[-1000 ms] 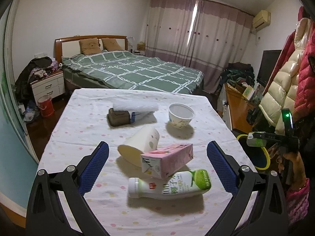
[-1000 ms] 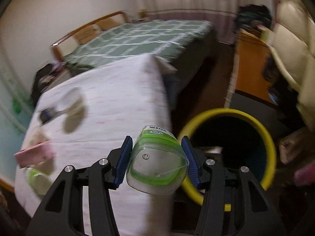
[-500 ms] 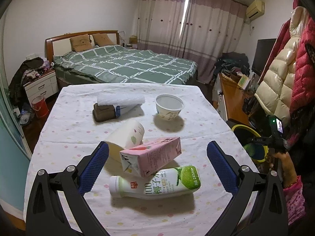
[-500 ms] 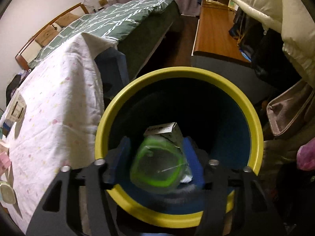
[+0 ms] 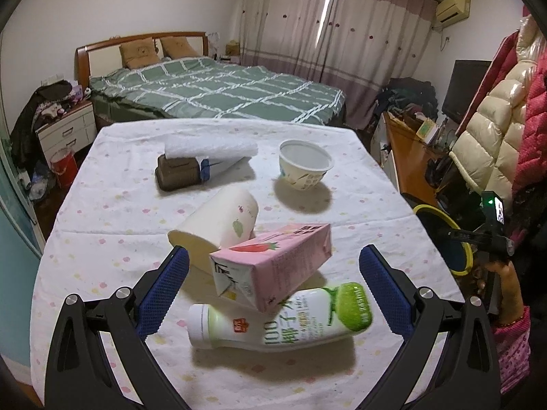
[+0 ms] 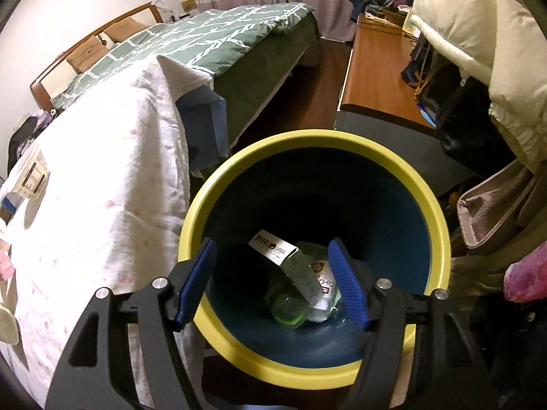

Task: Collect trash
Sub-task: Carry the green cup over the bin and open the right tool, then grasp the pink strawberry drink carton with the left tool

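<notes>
Released a moment ago, the clear green-capped plastic bottle (image 6: 301, 302) now lies inside the yellow-rimmed blue bin (image 6: 434, 212); right tool (image 6: 277, 287) spread, empty. Left tool (image 5: 273, 287) hovers spread over the pink carton (image 5: 273, 266) near the counter (image 5: 102, 212) front edge, likely next.

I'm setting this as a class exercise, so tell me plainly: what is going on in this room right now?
A person is clearing trash from a table using two hand-held grippers. The right gripper hangs open and empty over the yellow-rimmed bin, where a green-capped bottle and a small box already lie. The left gripper is open above the table, facing the pink carton, a green-labelled bottle, a tipped paper cup and a bowl.
</notes>
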Demonstrator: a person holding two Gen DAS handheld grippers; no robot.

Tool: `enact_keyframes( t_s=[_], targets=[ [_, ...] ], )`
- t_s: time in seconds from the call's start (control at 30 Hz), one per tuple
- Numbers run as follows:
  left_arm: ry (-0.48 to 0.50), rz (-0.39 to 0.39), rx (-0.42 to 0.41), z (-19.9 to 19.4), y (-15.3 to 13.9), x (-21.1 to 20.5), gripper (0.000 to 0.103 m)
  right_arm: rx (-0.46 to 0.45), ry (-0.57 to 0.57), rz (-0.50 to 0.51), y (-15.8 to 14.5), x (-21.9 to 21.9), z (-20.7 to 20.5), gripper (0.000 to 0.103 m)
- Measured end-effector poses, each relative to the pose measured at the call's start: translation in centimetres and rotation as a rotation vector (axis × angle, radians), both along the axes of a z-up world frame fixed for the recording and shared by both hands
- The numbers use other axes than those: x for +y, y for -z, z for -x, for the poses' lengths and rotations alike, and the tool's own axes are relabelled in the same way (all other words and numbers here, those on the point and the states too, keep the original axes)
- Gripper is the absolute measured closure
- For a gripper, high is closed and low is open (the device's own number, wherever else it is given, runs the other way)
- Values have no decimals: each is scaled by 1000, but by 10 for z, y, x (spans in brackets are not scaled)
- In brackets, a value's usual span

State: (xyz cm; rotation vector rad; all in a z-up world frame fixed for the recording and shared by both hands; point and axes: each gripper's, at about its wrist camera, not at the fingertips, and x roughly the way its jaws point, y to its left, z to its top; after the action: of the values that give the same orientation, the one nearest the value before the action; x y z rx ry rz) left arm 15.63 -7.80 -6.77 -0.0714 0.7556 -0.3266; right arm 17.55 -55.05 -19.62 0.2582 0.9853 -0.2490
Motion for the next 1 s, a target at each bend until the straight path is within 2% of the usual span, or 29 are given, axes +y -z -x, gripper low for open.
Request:
enact_keyframes(
  t_s=[0.33, 0.8, 0.87, 1.0],
  targets=[
    [26, 22, 96, -24, 26, 5, 5, 12, -34, 6, 1, 16, -6, 36],
    [64, 50, 169, -38, 41, 1, 29, 24, -61, 1, 5, 27, -10, 35],
    [70, 52, 179, -39, 43, 0, 35, 23, -61, 1, 5, 27, -10, 35],
    [78, 65, 190, -41, 45, 0, 38, 21, -63, -2, 5, 28, -9, 35]
  ],
)
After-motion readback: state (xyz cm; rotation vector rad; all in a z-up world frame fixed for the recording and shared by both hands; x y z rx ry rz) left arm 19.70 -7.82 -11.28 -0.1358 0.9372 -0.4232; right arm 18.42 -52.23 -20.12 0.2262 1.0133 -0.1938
